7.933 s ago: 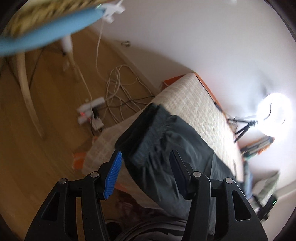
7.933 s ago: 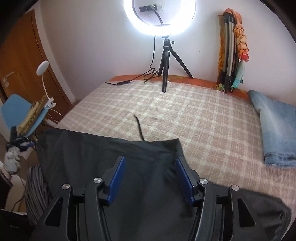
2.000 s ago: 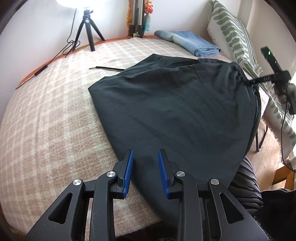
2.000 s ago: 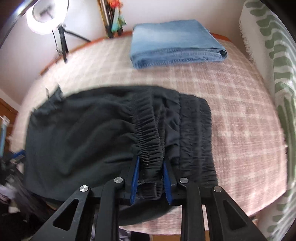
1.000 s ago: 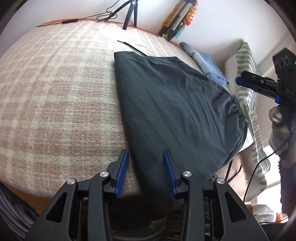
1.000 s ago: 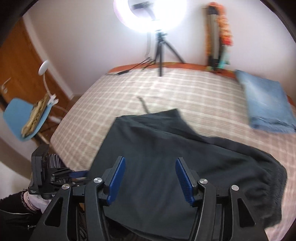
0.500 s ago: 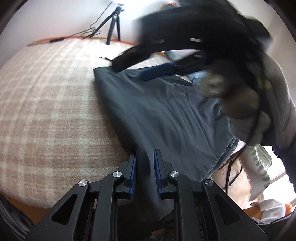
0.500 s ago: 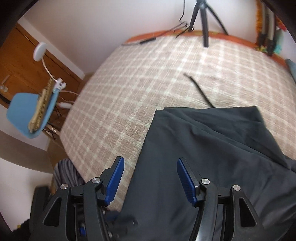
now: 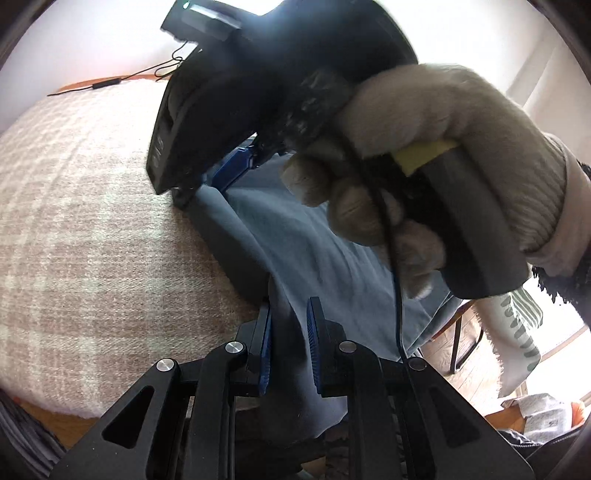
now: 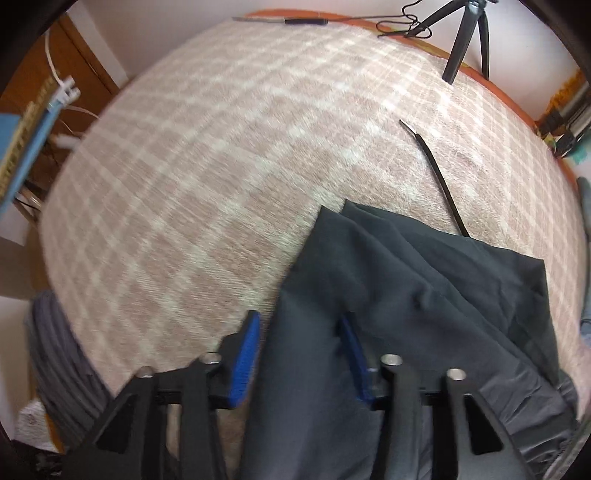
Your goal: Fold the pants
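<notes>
The dark grey pants [image 10: 424,302] lie on the plaid bed cover [image 10: 221,166], with one end hanging over the near edge. My left gripper [image 9: 289,325] is shut on the pants' edge [image 9: 284,306] at the bed's rim. My right gripper [image 10: 299,332] is open, its blue pads on either side of the pants' left edge. In the left wrist view the right gripper [image 9: 236,170] and the gloved hand holding it [image 9: 443,166] fill the upper frame, reaching over the pants [image 9: 314,251].
A black cord [image 10: 436,173] lies on the bed beyond the pants. A tripod [image 10: 465,33] stands at the bed's far edge. A blue chair [image 10: 22,147] is at the left. A green-patterned cushion [image 9: 517,325] and wooden floor are to the right.
My right gripper has come down closer over the pants' left edge and its jaws have narrowed a little. My left gripper stays shut on the edge.
</notes>
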Available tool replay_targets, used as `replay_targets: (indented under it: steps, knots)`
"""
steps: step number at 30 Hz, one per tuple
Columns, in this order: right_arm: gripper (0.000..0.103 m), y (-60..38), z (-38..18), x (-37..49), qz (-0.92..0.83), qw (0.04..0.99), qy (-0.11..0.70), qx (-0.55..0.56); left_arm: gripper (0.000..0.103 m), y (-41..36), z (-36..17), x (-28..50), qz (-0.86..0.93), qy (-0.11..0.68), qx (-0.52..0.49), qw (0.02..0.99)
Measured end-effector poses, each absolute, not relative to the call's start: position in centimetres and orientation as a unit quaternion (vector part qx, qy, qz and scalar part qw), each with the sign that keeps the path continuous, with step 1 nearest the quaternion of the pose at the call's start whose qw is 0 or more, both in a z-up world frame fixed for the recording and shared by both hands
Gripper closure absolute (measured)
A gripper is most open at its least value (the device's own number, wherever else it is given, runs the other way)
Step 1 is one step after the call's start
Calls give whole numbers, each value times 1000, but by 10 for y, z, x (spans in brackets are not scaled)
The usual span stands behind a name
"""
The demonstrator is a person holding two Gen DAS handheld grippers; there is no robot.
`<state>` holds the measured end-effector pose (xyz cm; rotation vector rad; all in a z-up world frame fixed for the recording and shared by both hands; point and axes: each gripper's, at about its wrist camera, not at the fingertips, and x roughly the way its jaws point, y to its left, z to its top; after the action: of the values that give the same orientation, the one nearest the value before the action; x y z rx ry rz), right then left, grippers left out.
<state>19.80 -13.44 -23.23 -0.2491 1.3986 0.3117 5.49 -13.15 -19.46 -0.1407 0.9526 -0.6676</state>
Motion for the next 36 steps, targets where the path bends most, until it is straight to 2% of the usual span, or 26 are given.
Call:
replay_targets:
  steps: [2,4,6,7,13,16,17,18,23,36]
  knots:
    - [77,-134,-231,199,143,751,633,-121,87,-128,-194,53,-309,452,-67,834]
    - [93,-140,-228,202,147,752,633,-108,80,-124,-193,50,-305,451,-68,836]
    - [97,-147,-225,204,154,754,632,-88,44,-118,-192,48,-289,448,-66,843]
    - [99,-150,-223,205,158,755,631,-82,41,-115,-193,46,-282,447,-68,846]
    - [102,-175,-213,211,169,763,623,-32,41,-114,-207,46,-294,477,-92,823]
    - [102,-183,-205,209,173,768,616,-13,50,-121,-211,44,-304,480,-96,817]
    - [102,-184,-203,208,175,770,613,-8,72,-122,-211,43,-313,480,-98,814]
    - [102,-182,-200,206,176,772,611,-4,89,-125,-212,43,-317,485,-101,809]
    - [102,-189,-190,205,186,775,604,25,97,-140,-199,36,-338,459,-96,816]
    - [103,-236,-144,195,199,802,556,94,97,-180,-149,35,-409,401,-69,817]
